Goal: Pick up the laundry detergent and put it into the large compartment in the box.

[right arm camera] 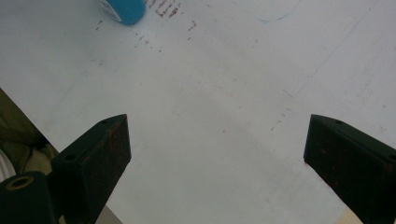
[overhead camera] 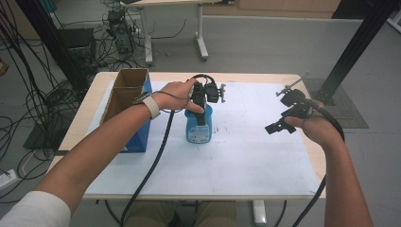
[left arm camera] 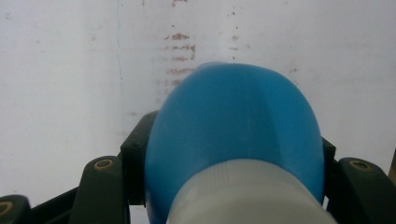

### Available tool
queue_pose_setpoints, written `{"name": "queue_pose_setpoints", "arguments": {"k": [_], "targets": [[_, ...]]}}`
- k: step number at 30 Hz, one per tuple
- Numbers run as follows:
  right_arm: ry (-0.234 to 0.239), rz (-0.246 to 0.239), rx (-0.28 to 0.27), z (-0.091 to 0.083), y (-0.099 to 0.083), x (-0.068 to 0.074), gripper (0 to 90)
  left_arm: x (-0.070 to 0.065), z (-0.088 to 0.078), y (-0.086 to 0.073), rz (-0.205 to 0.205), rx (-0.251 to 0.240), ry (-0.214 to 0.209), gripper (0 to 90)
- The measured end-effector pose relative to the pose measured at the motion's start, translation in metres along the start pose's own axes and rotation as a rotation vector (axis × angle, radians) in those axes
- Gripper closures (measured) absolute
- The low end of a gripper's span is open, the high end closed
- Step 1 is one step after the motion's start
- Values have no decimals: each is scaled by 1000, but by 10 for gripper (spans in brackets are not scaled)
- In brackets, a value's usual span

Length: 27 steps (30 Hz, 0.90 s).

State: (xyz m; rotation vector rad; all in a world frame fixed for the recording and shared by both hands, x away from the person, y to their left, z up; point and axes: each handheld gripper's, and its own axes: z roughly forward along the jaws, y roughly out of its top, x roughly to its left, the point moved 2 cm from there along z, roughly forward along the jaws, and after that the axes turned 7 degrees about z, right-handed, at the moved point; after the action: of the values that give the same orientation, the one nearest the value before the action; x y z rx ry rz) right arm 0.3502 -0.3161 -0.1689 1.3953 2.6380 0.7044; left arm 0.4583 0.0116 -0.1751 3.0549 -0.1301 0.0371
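Observation:
A blue bottle (overhead camera: 198, 125) with a white label and a whitish cap stands upright on the white sheet near the table's middle. My left gripper (overhead camera: 201, 111) reaches down over it from above, shut on the bottle's upper part. In the left gripper view the blue bottle (left arm camera: 238, 126) bulges between the two black jaws, which press on its sides. My right gripper (overhead camera: 279, 125) hovers above the right side of the sheet, well apart from the bottle. Its jaws stand wide apart in the right gripper view (right arm camera: 217, 158) with nothing between them, and the bottle's base (right arm camera: 122, 10) peeks in at the top.
An open cardboard box (overhead camera: 126, 106) with a blue side stands at the table's left, close to my left forearm. The white sheet (overhead camera: 250, 156) covers most of the wooden table (overhead camera: 312, 161). Black cables trail from both grippers. Beyond the table are desk legs and floor cables.

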Motion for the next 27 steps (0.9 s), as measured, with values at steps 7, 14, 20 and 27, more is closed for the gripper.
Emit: {"name": "queue_pose_setpoints", "arguments": {"k": [7, 14, 20, 27], "targets": [[0, -1, 0, 0, 0, 0, 73, -1, 0, 0, 0, -1, 2, 388], [0, -4, -1, 0, 0, 1, 73, -1, 0, -1, -2, -5, 2, 387], [0, -1, 2, 1, 0, 1, 72, -1, 0, -1, -2, -6, 2, 388], [0, -4, -1, 0, 0, 1, 72, -1, 0, -2, -11, -9, 4, 388]]}}
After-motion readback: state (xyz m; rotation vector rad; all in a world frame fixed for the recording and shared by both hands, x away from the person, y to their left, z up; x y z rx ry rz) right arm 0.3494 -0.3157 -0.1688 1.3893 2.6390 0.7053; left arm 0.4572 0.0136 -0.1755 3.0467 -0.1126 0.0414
